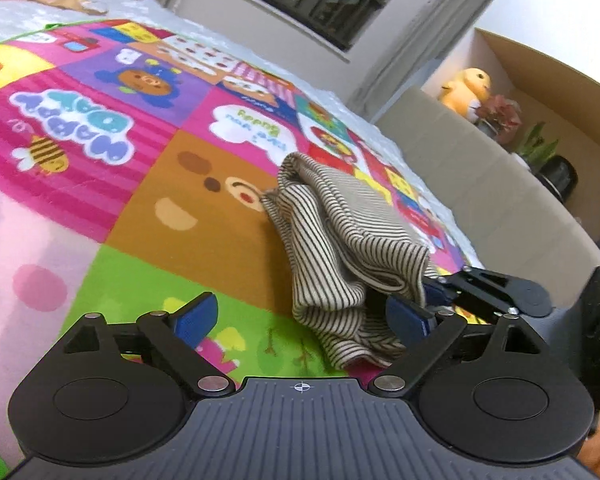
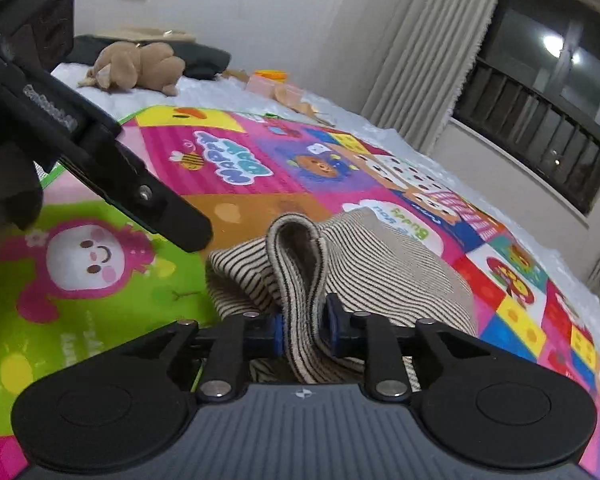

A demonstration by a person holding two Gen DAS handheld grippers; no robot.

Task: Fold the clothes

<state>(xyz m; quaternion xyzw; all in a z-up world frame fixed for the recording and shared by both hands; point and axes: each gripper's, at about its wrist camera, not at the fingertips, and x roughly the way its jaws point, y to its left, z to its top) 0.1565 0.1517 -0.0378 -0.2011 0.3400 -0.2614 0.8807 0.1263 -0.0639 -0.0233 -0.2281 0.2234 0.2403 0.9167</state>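
A beige garment with thin dark stripes lies bunched on a colourful play mat spread over a bed. My left gripper stands wide open low over the mat. The garment's near edge lies against its right pad, and the left pad is free. My right gripper is shut on a raised fold of the striped garment, which loops up between its blue pads. In the left wrist view the right gripper comes in from the right at the cloth's edge. One finger of the left gripper shows upper left in the right wrist view.
A brown stuffed toy and a pink box lie at the far end of the bed. A large open cardboard box stands beside the bed with a yellow plush and a potted plant. Window and curtains behind.
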